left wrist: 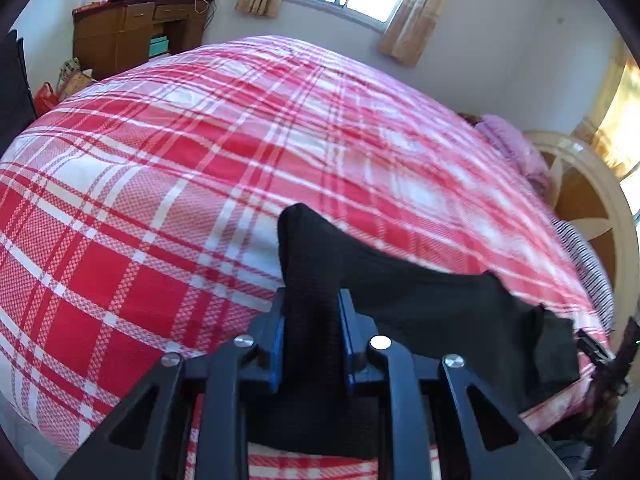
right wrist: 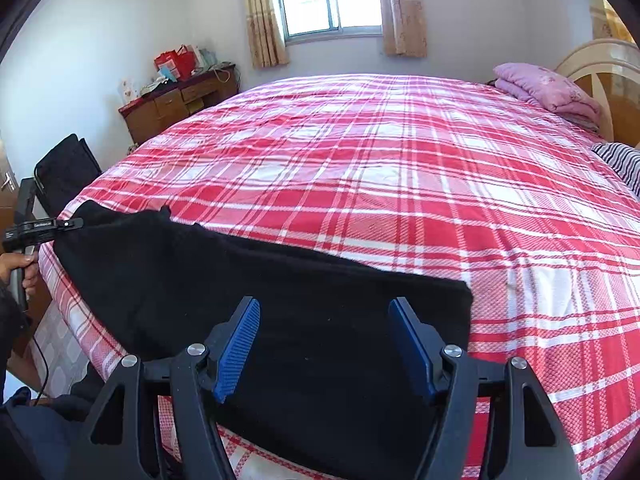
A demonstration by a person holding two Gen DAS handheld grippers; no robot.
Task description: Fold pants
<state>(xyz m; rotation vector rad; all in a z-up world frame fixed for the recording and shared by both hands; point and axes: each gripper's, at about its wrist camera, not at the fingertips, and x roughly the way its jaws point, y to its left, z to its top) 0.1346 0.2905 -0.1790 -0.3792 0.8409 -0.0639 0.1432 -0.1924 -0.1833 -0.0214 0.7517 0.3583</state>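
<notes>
Pants point(right wrist: 280, 280), black, lie flat along the near edge of the bed point(right wrist: 400, 168), on its red-and-white plaid cover. Left gripper point(left wrist: 311, 312) is clamped on a bunched fold of the pants at their left end; cloth stands up between the blue pads point(left wrist: 279, 344) and is pinched there. Right gripper point(right wrist: 324, 344) hovers over the pants' right end, near their corner, jaws spread wide, nothing between them. A hand point(right wrist: 24, 268) at the bed's left edge grips the left gripper's handle.
</notes>
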